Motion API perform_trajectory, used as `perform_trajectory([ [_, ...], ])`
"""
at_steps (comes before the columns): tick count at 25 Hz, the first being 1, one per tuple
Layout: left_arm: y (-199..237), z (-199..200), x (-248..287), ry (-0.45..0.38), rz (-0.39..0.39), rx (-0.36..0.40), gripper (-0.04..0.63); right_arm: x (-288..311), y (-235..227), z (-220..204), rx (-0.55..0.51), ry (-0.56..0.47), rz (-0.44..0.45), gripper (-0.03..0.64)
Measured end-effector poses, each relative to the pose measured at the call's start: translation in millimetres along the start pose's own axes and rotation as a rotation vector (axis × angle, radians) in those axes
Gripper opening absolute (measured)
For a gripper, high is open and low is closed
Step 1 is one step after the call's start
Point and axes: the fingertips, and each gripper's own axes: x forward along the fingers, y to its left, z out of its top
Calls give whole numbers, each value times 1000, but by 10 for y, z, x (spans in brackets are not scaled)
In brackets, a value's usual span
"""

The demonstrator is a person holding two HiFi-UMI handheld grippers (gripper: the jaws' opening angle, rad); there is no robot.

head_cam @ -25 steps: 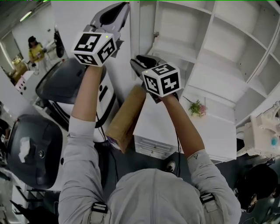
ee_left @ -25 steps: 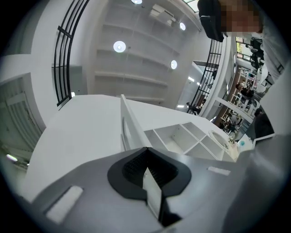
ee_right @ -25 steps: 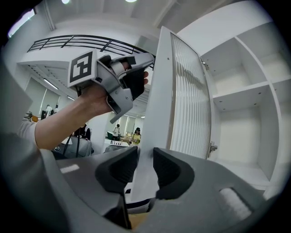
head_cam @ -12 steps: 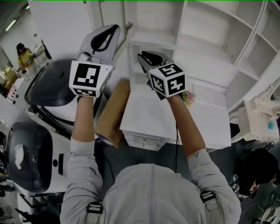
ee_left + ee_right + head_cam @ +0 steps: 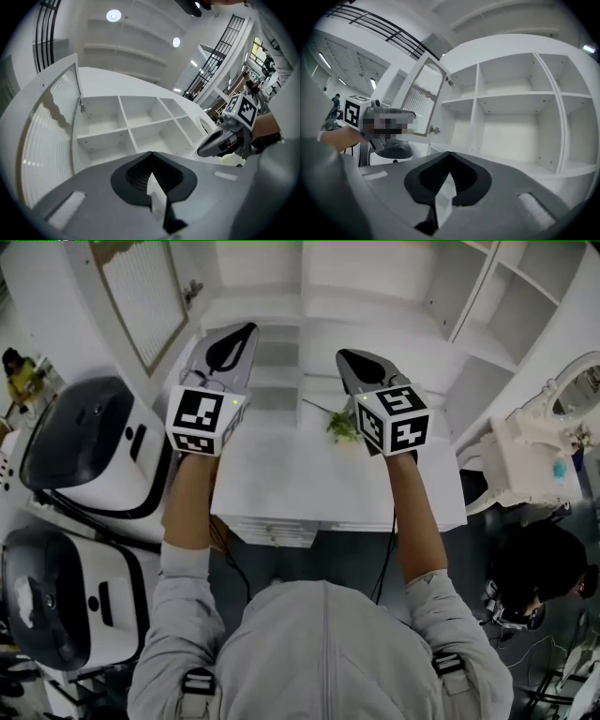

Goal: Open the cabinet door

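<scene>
- Closest to me are the grey sleeves (image 5: 187, 577) of soft knit fabric, both arms held forward over the work area.
- My left gripper (image 5: 246, 331) has its jaws pressed together with nothing in them. The dark ribbed pads meet at the tip inside a smooth grey plastic shell.
- My right gripper (image 5: 347, 358) has just been closing. Its jaws are now together too, and nothing sits between them.
- Both tools hover side by side above the white countertop (image 5: 281, 484), a flat matte slab. Neither one touches any furniture.
- A small green plant (image 5: 339, 426) stands on the countertop just beside the right gripper, thin-stemmed and wispy.
- The cabinet door (image 5: 141, 296) is up at the far left, swung wide out from the unit and well apart from both grippers. It is a framed panel with fine vertical ribbing that looks like reeded glass, and it carries a small metal knob (image 5: 192, 290) on its edge.
- I judge the task essentially done: the door hangs fully open, the compartment behind it is exposed, and no hand is on it. All that seems left is to bring the tools away, if anything.
- Behind the door, the shelves (image 5: 511, 96) are plain white boards forming square, bare compartments with rows of peg holes.
- Off to the left stand rounded white machines (image 5: 89, 442) with glossy black panels, which play no part in the task.
</scene>
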Motion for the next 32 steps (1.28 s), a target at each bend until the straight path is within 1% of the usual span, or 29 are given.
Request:
perform_trajectory([
  [4, -396, -202, 179, 40, -48, -35, 17, -321, -415, -205, 11, 24, -71, 2],
  [8, -758, -360, 258, 55, -97, -96, 17, -628, -631, -382, 17, 30, -123, 2],
  [13, -1041, -548, 259, 85, -130, -65, 17, -911, -778, -555, 1, 35, -167, 2],
  [16, -1112, -656, 175, 101, -136, -78, 17, -1076, -857, -677, -32, 58, -206, 2],
  [21, -1102, -811, 33, 124, -139, -87, 17, -1276, -895, -856, -22, 87, -231, 2],
  [26, -1075, -838, -71, 114, -126, -118, 17, -1337, -856, -914, -33, 104, -232, 2],
  [32, -1093, -872, -95, 127, -132, -120, 17, -1304, -792, -982, -49, 142, -227, 0],
])
